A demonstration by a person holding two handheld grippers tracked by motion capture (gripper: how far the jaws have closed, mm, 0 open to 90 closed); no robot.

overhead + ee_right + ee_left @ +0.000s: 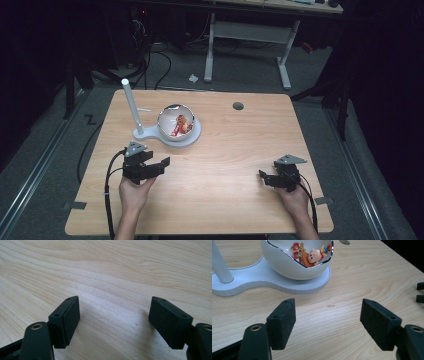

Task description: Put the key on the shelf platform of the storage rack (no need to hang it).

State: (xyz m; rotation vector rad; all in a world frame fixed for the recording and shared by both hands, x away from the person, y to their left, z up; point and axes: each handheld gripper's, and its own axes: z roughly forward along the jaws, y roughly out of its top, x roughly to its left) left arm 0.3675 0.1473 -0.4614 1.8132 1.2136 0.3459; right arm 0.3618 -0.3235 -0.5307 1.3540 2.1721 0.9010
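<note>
While both pairs of tongs stood wide with nothing between their black pads, the work looked to be at its opening step: an approach to the white egg-shaped bowl with a chrome rim (176, 122). That bowl sat on a flat white stand with a slim upright white post (131, 107), toward the far left part of the pale wooden bench (240, 150). Inside it lay a small red-and-orange cartoon figure charm with gold trinkets (313, 256), resting against the inner wall.

Left tongs (159, 165) hovered just short of the stand's near edge, aimed at the bowl, as the left gripper view showed bare wood between the jaws and the stand ahead (325, 306). Right tongs (266, 177) rested low near the near right corner, well apart from the bowl, over plain bench (113, 312).

My judgement: the next move called for the left tongs to rise over the chrome rim, tip downward into the opening, and close on the charm without nudging the light stand; the right tongs might need to steady it.
</note>
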